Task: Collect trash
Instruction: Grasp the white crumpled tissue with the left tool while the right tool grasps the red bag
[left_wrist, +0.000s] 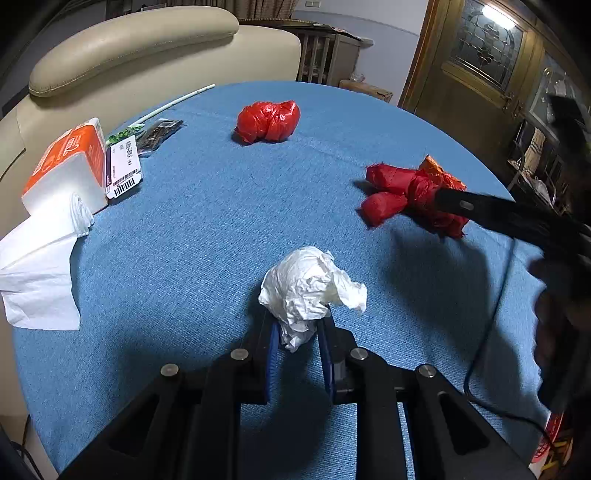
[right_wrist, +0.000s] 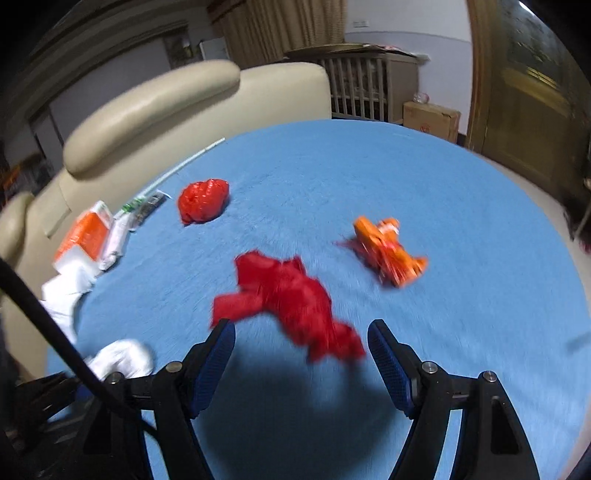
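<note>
On the blue cloth: the trash still to collect lies scattered over the blue woven tablecloth (left_wrist: 207, 206), with nothing to collect it into in view.
Left gripper: the left gripper (left_wrist: 295, 332) has its blue pads pinched together on the lower tail of the crumpled white tissue ball (left_wrist: 310, 288), most of which bulges beyond the fingertips.
Right gripper: the right gripper (right_wrist: 301, 339) has its jaws standing apart, nothing between the pads; the ragged dark-red crumpled plastic scrap (right_wrist: 291, 295) lies just ahead of them, its near end between the fingertips.
Other trash: a knotted bright-red plastic bag lump (left_wrist: 267, 122) sits at the far side, well apart; a crumpled orange foil wrapper (right_wrist: 388, 251) lies near the dark-red scrap, to its right.
Step in hand: probably closing the right jaws on the dark-red scrap.
Doing it well: I would centre the thick middle of the scrap between the pads, not the thin tail, and press down to the cloth before closing without catching the fabric.
Left hand pose: tilted steeply down at the table, fingers low over the cloth.
Right hand pose: also angled down; that view is smeared by motion, so fine contact cannot be judged.
Bystanders: the orange-and-white tissue pack (left_wrist: 70, 166), with loose sheets spilling from it, looks like supplies, not trash.
</note>
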